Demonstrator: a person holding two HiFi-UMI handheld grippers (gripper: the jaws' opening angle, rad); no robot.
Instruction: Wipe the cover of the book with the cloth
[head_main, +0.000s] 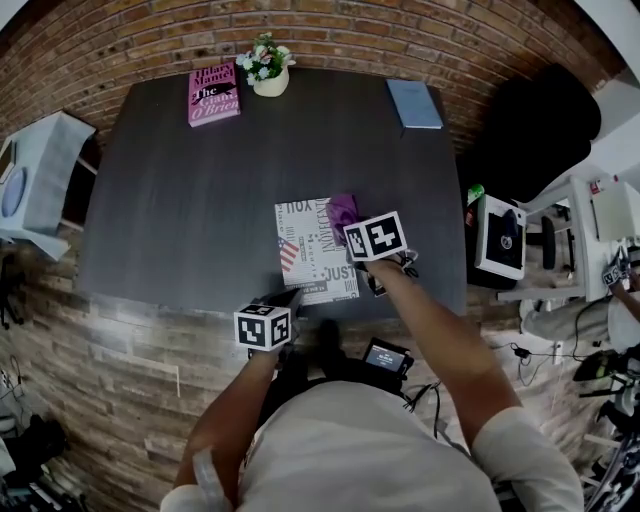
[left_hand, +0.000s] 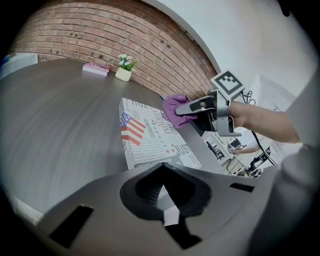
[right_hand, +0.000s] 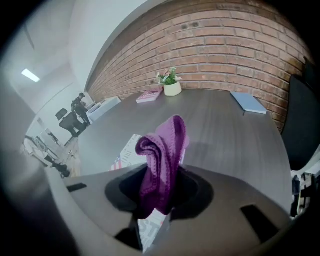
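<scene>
Right gripper (head_main: 352, 222) is pinching the purple cloth (right_hand: 162, 147) over the far right corner of the book (head_main: 315, 250), which is lying near-centre on the table (head_main: 180, 180). Left gripper (head_main: 291, 298), jaws pressed together and empty, is sitting at its near edge, so most of the cover is probably still waiting to be wiped.

head view: up top, staring steeply down on the whole table (head_main: 180, 220)
left gripper view: low by the near edge, facing the brick wall (left_hand: 90, 40)
right gripper view: close over the book (right_hand: 129, 147), same wall ahead
shared: book, flower pot (head_main: 270, 82)
</scene>
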